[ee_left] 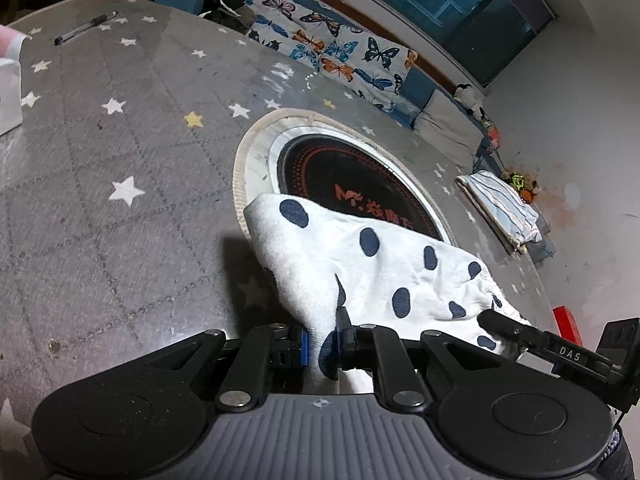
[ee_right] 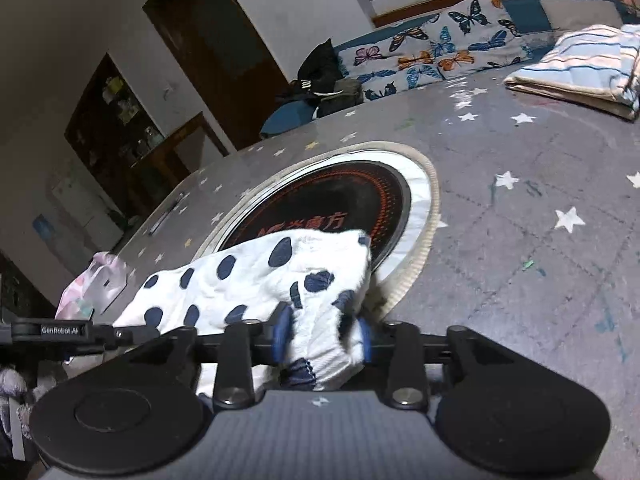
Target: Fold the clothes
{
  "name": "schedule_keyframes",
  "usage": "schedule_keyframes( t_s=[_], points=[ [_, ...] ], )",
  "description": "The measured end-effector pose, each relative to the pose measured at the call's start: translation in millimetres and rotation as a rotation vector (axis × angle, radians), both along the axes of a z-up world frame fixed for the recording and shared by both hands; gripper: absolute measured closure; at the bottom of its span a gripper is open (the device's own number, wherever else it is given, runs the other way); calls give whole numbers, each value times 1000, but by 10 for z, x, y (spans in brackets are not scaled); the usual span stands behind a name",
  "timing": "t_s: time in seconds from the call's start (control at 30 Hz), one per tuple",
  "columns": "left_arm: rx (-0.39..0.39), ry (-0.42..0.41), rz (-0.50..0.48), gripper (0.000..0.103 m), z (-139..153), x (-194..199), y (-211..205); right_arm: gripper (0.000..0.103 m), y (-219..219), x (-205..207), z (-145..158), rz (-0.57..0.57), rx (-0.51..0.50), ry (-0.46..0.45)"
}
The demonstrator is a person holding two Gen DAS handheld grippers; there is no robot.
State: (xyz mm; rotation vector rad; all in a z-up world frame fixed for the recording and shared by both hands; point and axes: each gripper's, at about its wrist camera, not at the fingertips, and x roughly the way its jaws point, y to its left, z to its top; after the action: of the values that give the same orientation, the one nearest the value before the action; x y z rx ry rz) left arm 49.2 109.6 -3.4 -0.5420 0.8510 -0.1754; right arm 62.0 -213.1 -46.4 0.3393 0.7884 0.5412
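A white garment with dark blue dots (ee_left: 372, 268) lies on the grey star-patterned table, partly over the round black hotplate (ee_left: 352, 188). My left gripper (ee_left: 322, 346) is shut on a bunched edge of it. My right gripper (ee_right: 322, 338) is shut on another bunched edge of the same garment (ee_right: 256, 276), near a navy trim. The right gripper's finger also shows in the left wrist view (ee_left: 520, 334) at the garment's right edge. The cloth between the two grippers is slack and wrinkled.
A folded striped cloth (ee_right: 584, 68) lies at the table's far side. A pen (ee_left: 86, 28) and a white box (ee_left: 8, 96) sit at the left. A butterfly-print cushion (ee_left: 332, 52) lies on the bench behind. A pink-patterned bag (ee_right: 92, 284) sits left of the garment.
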Motion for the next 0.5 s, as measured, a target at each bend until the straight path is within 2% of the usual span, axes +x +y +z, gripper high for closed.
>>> schedule_keyframes(
  t_s=[0.03, 0.1, 0.2, 0.3, 0.5],
  points=[
    [2, 2, -1, 89, -8, 1, -1, 60, -4, 8, -29, -4, 7, 7],
    [2, 2, -2, 89, -22, -3, 7, 61, -10, 13, -78, -12, 30, 17],
    [5, 0, -1, 90, -19, -5, 5, 71, 13, -3, -104, -8, 59, 31],
    [14, -8, -4, 90, 35, -4, -26, 83, 42, -47, -37, -9, 53, 4],
    [28, -47, -38, 91, 242, 85, -178, 90, -13, -142, 189, -32, 39, -58]
  ],
)
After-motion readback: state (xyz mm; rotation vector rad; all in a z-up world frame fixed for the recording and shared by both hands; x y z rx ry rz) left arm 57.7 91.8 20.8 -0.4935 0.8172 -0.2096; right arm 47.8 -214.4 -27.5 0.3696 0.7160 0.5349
